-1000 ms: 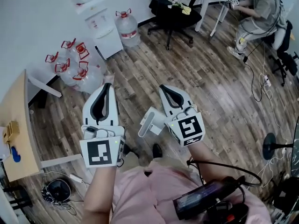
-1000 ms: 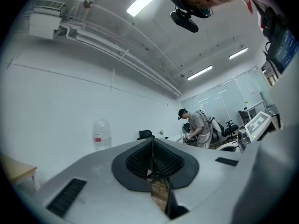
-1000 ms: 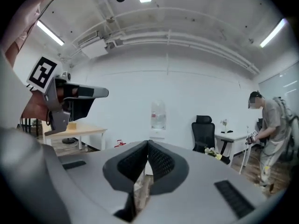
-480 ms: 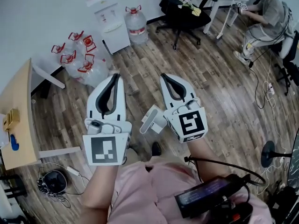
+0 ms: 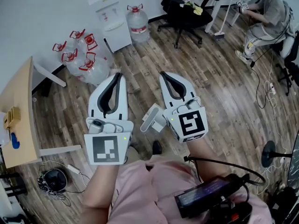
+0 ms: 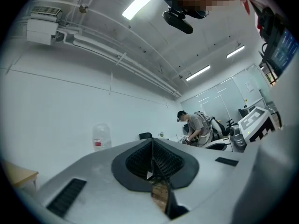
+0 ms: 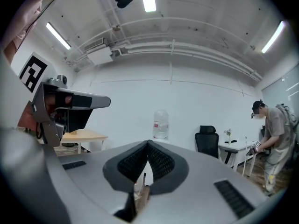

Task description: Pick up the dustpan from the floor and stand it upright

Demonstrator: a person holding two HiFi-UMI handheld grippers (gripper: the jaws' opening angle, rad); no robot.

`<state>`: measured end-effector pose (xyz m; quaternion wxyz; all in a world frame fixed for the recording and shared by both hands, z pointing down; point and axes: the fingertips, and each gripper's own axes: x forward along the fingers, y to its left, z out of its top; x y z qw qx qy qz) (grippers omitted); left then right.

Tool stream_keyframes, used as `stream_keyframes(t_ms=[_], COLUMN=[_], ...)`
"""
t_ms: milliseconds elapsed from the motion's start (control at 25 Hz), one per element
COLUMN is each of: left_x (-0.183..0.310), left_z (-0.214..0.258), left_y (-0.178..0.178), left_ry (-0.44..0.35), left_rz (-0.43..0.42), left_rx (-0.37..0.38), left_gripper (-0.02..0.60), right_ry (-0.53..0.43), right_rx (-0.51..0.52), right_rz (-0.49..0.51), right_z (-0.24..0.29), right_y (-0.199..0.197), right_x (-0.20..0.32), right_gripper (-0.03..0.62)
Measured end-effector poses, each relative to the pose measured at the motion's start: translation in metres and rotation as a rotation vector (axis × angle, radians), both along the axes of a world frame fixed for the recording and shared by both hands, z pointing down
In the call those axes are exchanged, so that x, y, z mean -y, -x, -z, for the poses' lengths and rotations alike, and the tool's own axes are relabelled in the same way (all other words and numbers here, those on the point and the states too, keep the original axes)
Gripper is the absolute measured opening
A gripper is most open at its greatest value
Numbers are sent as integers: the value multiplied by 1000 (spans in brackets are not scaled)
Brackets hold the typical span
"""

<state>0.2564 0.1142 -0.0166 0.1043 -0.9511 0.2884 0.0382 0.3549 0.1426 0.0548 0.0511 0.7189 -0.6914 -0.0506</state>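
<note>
Below your head camera, your left gripper [image 5: 116,76] and right gripper [image 5: 164,74] are raised side by side over the wooden floor [image 5: 219,78]. Each has its jaws pressed together with nothing between them. Between the two, the white dustpan [image 5: 150,119] shows only in part. The right gripper covers its near side, so you cannot tell whether it lies flat or stands, nor whether anything touches it.

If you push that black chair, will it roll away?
Probably: the black chair stands on a wheeled star base, on smooth wooden floor. The yellow thing on its seat might slide off.
</note>
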Motion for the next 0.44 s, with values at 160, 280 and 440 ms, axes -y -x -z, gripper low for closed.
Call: stream_keyframes(t_ms=[160,280,440], left_x=[0,-1,3], left_z=[1,1,-1], left_y=[0,-1,-1], left_ry=[0,4,12], left_rz=[-4,-7,-6], left_rx=[-9,-8,-1], left_gripper=[15,15,15], right_ry=[8,-3,-2], right_rx=[-3,-4,-8], right_rz=[-9,-9,-18], right_z=[2,5,7], right_y=[1,1,0], right_x=[0,0,4], right_gripper=[0,0,0])
